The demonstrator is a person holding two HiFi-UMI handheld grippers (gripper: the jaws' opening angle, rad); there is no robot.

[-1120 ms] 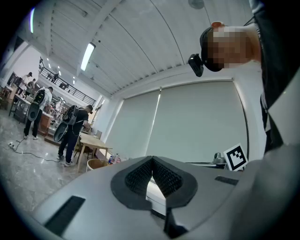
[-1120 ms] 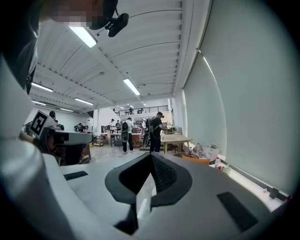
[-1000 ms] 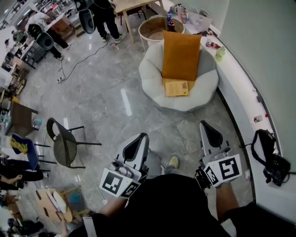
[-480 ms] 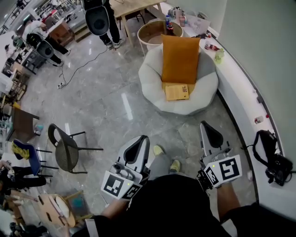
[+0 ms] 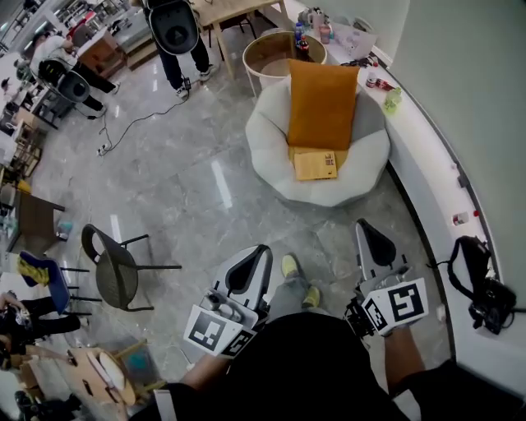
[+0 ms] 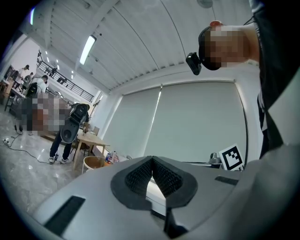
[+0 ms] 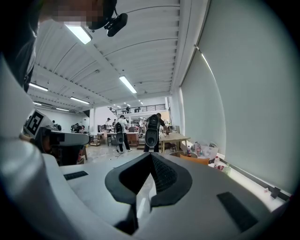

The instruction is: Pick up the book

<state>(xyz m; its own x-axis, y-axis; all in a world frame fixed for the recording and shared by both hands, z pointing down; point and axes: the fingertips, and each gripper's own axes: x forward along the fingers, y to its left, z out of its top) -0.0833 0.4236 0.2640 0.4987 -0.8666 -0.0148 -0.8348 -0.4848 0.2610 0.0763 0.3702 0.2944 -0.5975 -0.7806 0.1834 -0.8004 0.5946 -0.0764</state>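
Note:
A thin yellow book (image 5: pixel 316 165) lies flat on the seat of a round white lounge chair (image 5: pixel 271 156), in front of an upright orange cushion (image 5: pixel 321 103). Both grippers are held low in the head view, well short of the chair, over the grey floor. My left gripper (image 5: pixel 256 253) is shut with nothing between its jaws, and its tips meet in the left gripper view (image 6: pixel 151 160). My right gripper (image 5: pixel 366 227) is also shut and empty (image 7: pixel 150 157). The book shows in neither gripper view.
A black mesh chair (image 5: pixel 115 267) stands on the floor to the left. A round tub (image 5: pixel 275 51) and a wooden table (image 5: pixel 230 8) sit behind the lounge chair. A white ledge (image 5: pixel 427 173) curves along the right wall, with a black bag (image 5: pixel 485 292) on it. People stand at the back.
The person has stepped towards the lounge chair, one yellow shoe coming forward between the grippers. Both grippers have moved forward a little, still shut.

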